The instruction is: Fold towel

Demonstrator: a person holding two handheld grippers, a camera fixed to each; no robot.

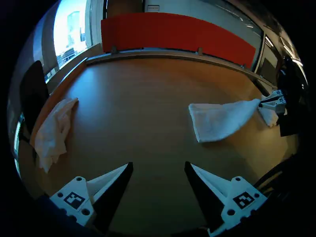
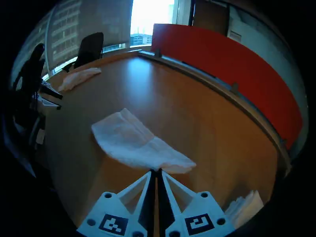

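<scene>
Towel (image 2: 130,142) corner in right gripper (image 2: 157,172)

A long red divider panel (image 1: 177,33) edges the broad brown wooden table (image 1: 150,102); a bright window (image 1: 71,31) and a black office chair (image 2: 89,47) stand beyond.

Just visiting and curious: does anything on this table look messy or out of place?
Yes. A crumpled towel lies bunched at the table's edge instead of flat. The middle towel sits askew, with one corner pinched and drawn up by the right gripper. Nothing looks spilled or damaged.
</scene>
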